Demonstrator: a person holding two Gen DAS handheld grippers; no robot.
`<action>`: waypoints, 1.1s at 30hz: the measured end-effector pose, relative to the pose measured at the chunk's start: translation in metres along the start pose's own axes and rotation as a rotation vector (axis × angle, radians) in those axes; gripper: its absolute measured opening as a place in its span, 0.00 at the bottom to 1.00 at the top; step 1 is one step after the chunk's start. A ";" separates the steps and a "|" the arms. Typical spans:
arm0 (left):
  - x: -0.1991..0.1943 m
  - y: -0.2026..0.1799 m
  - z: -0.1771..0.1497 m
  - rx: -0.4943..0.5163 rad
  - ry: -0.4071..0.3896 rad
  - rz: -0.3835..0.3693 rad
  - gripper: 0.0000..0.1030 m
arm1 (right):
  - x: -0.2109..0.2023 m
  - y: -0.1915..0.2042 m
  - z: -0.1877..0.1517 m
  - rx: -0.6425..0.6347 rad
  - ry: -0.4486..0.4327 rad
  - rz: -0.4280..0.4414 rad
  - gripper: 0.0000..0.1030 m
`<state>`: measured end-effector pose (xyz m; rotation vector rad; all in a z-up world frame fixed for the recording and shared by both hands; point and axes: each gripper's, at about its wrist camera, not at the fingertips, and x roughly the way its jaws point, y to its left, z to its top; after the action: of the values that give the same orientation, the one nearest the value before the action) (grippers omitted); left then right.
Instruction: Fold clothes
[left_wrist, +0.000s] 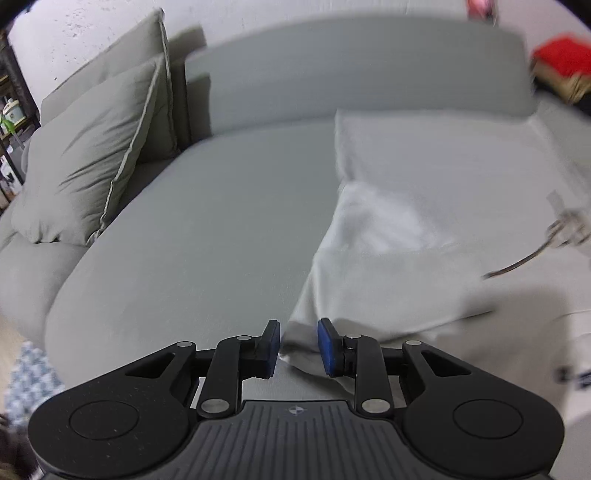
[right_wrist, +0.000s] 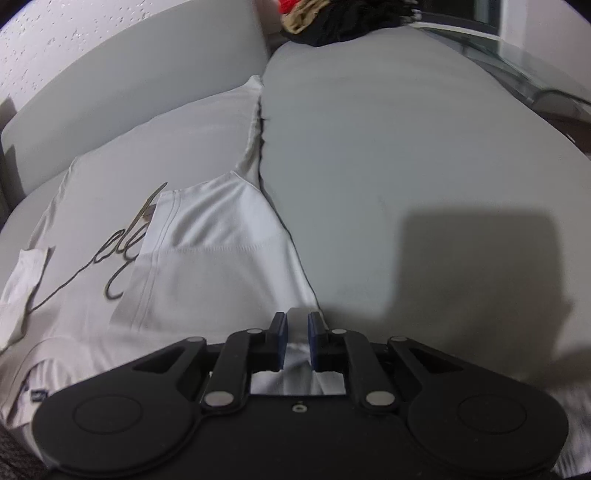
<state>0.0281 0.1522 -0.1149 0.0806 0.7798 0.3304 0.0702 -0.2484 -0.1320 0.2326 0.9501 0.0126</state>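
We see the white T-shirt (right_wrist: 207, 236) spread on the grey sofa (left_wrist: 207, 229); left gripper (left_wrist: 297, 347) jaws spread over its edge, right gripper (right_wrist: 295, 339) jaws narrowly apart, fabric between, grip unclear

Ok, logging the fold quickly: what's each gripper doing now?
Left gripper: open, white shirt edge between its pads, not pinched.
Right gripper: shut on the white shirt's hem.
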 end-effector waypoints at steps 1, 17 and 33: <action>-0.011 0.000 -0.003 -0.005 -0.050 -0.032 0.26 | -0.007 -0.001 -0.003 0.013 -0.026 0.039 0.15; -0.060 -0.079 -0.039 0.330 0.040 -0.455 0.33 | -0.047 0.066 -0.046 -0.265 0.134 0.426 0.30; -0.090 0.003 0.060 -0.007 -0.146 -0.280 0.66 | -0.115 0.085 0.054 -0.313 -0.127 0.410 0.71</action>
<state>0.0098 0.1287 -0.0108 -0.0118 0.6352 0.0602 0.0541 -0.1893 0.0079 0.1327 0.7486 0.5143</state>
